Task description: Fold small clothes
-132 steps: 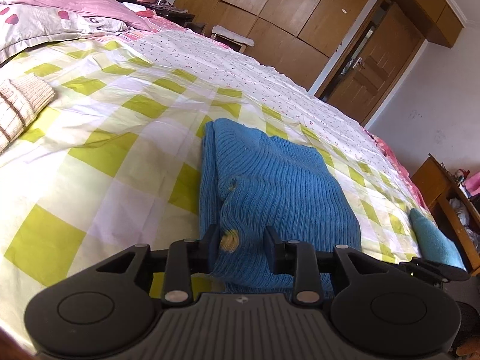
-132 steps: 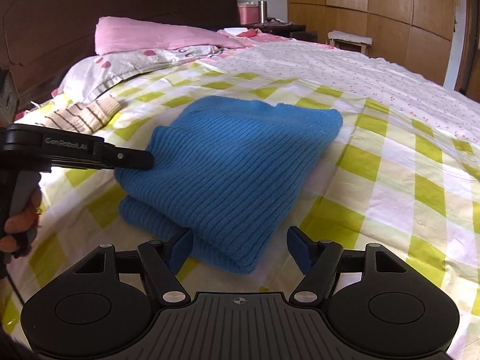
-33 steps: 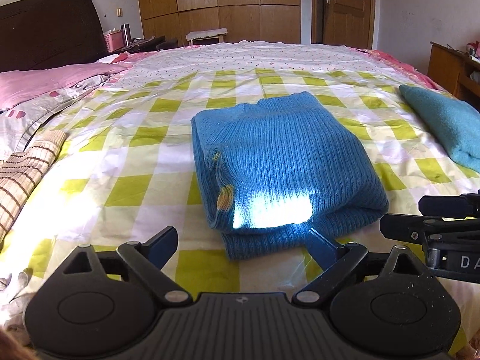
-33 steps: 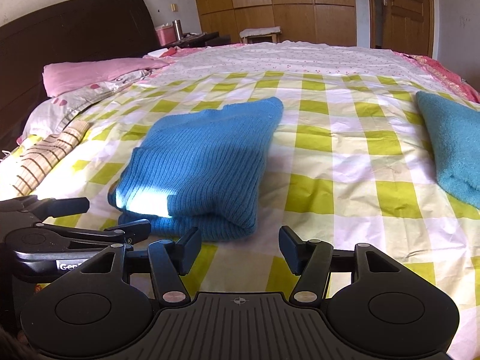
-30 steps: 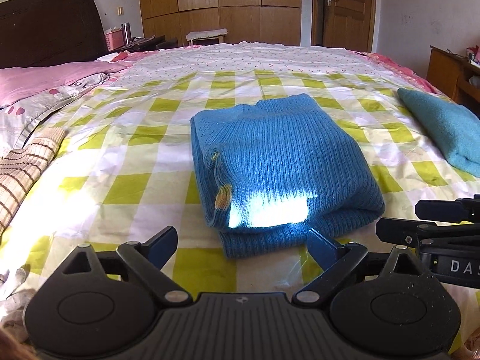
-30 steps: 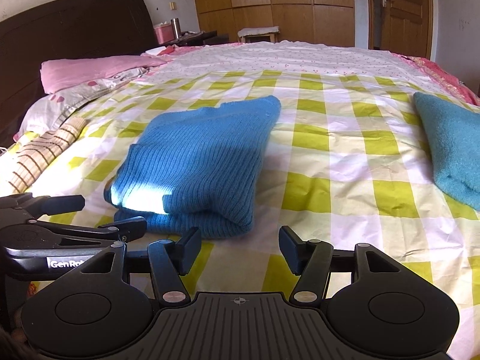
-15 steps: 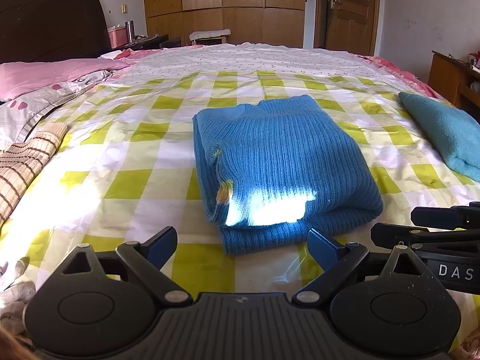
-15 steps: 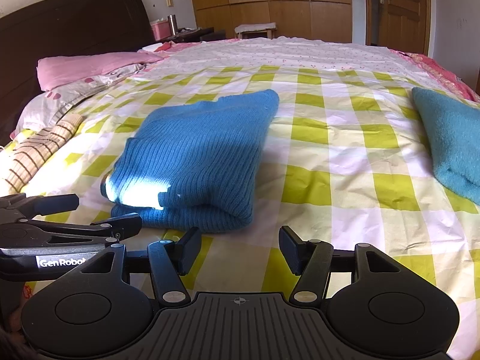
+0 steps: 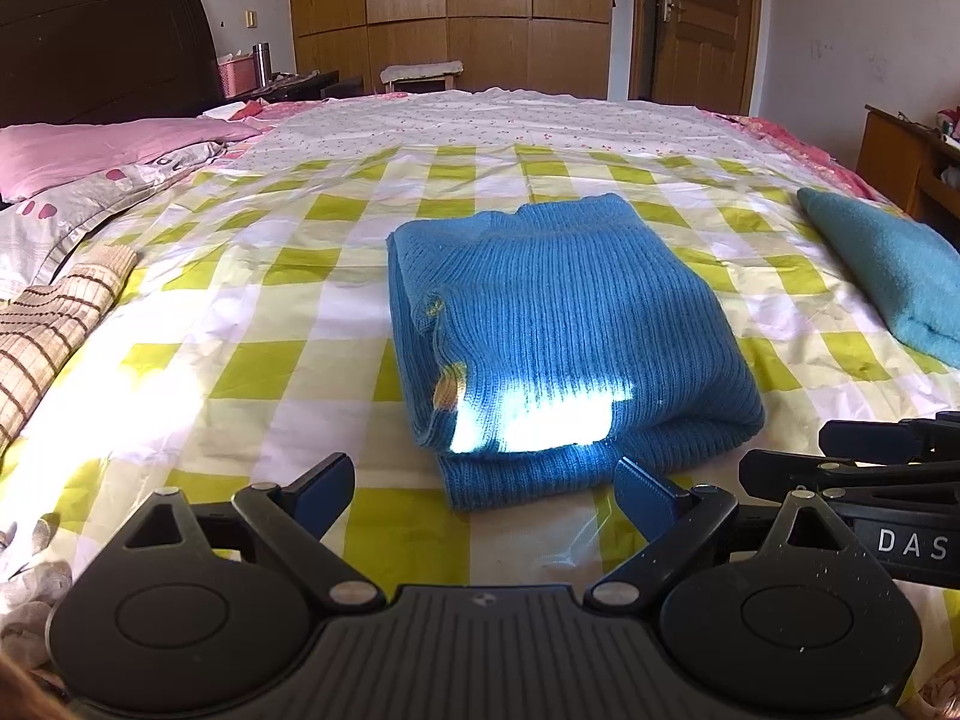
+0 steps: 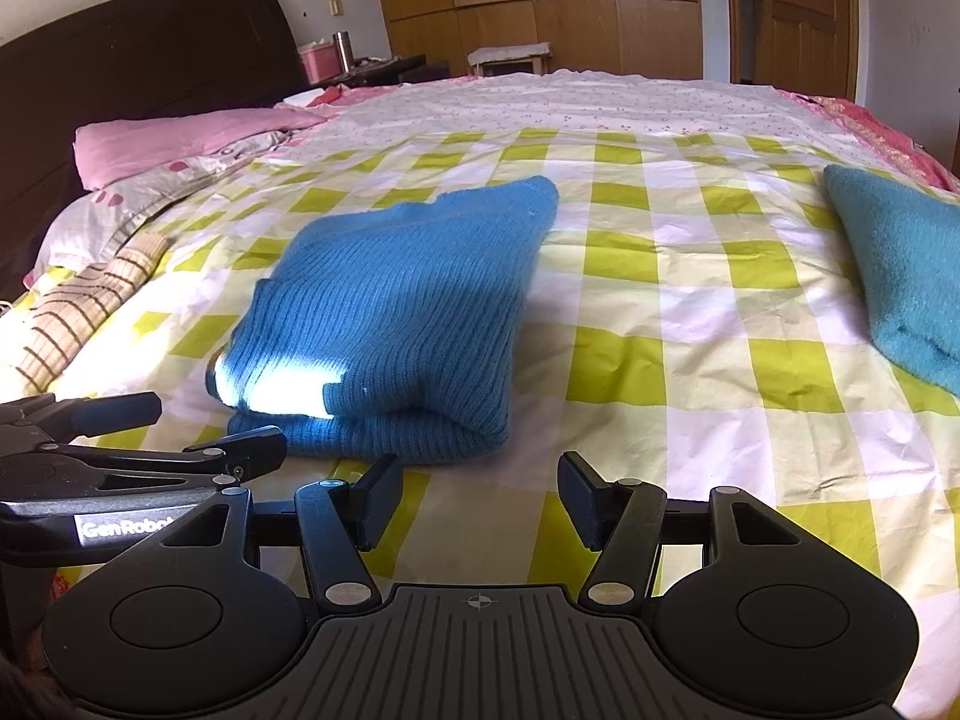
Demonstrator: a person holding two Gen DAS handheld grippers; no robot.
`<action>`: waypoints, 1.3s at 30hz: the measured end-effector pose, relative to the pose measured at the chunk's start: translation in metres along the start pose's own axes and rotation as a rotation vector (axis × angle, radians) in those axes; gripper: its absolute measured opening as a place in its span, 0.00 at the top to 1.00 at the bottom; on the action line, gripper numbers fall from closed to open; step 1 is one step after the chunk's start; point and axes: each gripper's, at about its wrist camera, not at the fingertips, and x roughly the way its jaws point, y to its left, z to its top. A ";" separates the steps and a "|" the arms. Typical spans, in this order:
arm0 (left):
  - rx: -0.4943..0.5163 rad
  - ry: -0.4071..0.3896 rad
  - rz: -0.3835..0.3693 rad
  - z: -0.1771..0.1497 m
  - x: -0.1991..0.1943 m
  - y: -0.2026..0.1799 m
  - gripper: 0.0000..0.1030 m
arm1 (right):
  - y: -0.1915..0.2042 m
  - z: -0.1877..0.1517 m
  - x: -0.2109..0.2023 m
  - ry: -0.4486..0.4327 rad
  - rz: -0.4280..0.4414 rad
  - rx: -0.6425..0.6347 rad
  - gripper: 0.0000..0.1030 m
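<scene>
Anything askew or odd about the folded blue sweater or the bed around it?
Nothing serious. The blue sweater lies folded on the checked sheet, with a slightly loose left edge showing a yellow patch. Both tongs are open and clear of it.

Dark wooden headboard (image 9: pixel 102 48) at upper left, wooden wardrobe (image 9: pixel 450 15) across top centre, brown panelled door (image 9: pixel 699 24) at upper right, pale walls (image 9: pixel 858 24), small stool (image 9: pixel 420 73) below wardrobe, bright sun patch at lower left of checked bedspread (image 9: pixel 252 324).
</scene>
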 end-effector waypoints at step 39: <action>-0.002 0.001 0.002 -0.001 -0.002 0.002 0.06 | 0.001 -0.001 0.000 0.000 0.006 0.002 0.44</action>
